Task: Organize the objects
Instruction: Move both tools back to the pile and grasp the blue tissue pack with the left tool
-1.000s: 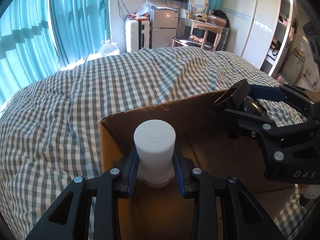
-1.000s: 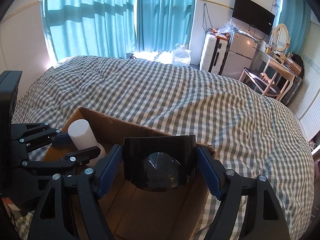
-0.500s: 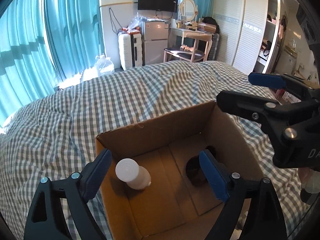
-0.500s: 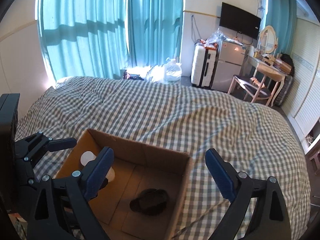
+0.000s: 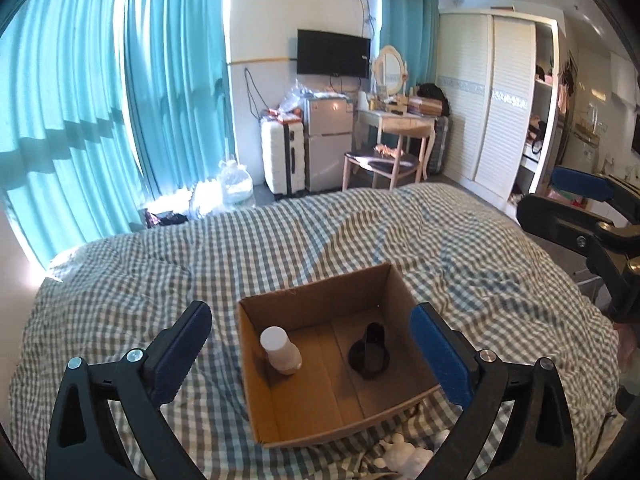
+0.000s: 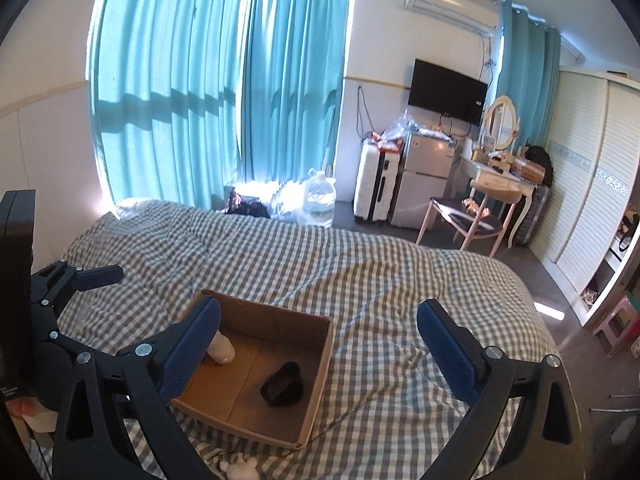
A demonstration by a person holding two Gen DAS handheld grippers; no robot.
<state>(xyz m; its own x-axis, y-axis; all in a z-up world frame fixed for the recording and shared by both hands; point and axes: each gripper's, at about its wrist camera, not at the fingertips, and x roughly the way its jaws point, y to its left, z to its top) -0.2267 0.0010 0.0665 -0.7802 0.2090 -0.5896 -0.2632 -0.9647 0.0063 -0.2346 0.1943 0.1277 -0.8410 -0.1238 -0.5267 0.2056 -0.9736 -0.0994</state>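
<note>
Left wrist view: the left gripper (image 5: 310,350) stands wide open with nothing between its blue pads, held above a cardboard box (image 5: 320,304) that rests on a checked bedspread (image 5: 160,272). Inside the box, a white bottle (image 5: 280,350) stands upright at about 9 o'clock of the box floor, close to the left wall. A black cup (image 5: 370,350) lies at about 3 o'clock of the floor, well apart from the bottle and near the right wall; whether it touches that wall cannot be told. A small white object (image 5: 404,454) lies on the bedspread at 6 o'clock, just outside the near wall of the box. The right gripper (image 5: 568,216) enters at 3 o'clock of the frame, its fingers apart and empty. Right wrist view: the right gripper (image 6: 318,354) is wide open and holds nothing, raised above the bed. The box (image 6: 320,364) sits at 7 o'clock of the frame. The bottle (image 6: 222,350) stands near the far left corner of the box, partly hidden behind the left blue pad. The cup (image 6: 283,385) lies on the box floor toward the right wall. The left gripper (image 6: 96,274) shows at 9 o'clock; only one of its fingers is clearly seen here
</note>
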